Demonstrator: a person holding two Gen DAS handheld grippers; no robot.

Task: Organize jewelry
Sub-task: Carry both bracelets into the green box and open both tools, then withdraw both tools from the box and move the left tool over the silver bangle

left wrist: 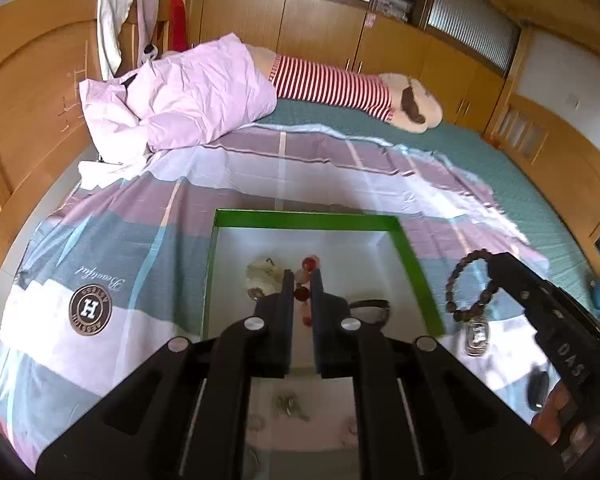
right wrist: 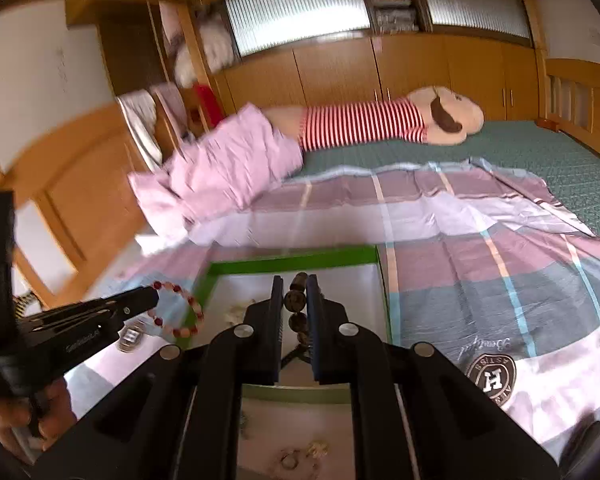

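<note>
A green-rimmed box with a white floor lies on the bed; it also shows in the right wrist view. My left gripper is shut on a red and pink bead bracelet and holds it over the box; the bracelet also shows in the right wrist view. My right gripper is shut on a dark brown bead bracelet above the box's near edge; in the left wrist view that bracelet hangs just right of the box. A pale trinket and a dark ring-shaped piece lie in the box.
A silver pendant lies on the plaid sheet right of the box. Small jewelry pieces lie near the front. A pink quilt and a striped plush toy lie at the back. Wooden bed frame at left.
</note>
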